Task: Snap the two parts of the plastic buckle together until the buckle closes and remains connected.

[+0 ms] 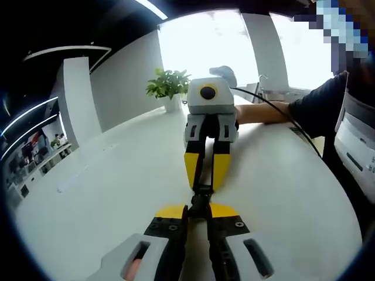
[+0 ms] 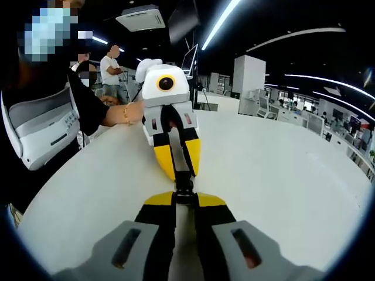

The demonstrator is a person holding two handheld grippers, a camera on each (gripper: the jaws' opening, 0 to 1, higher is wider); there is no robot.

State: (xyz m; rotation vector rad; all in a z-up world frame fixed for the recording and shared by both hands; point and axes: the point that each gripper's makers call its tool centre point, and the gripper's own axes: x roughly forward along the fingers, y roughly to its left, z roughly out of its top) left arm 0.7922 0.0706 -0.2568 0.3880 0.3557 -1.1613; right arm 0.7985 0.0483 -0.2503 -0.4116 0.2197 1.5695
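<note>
- Left gripper (image 1: 199, 206): jaws clamped on black buckle (image 1: 201, 196), above white table (image 1: 105, 193).
- Right gripper (image 2: 184, 202): jaws closed on same buckle (image 2: 184, 186), tip to tip with the left.
- Potted plant (image 1: 169, 88): far table edge.

No text, label or number is readable anywhere (distant signage is too blurred).

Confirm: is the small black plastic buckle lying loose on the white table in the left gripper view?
No, the small black plastic buckle is pinched between the left gripper and right gripper, above the white table.
</note>
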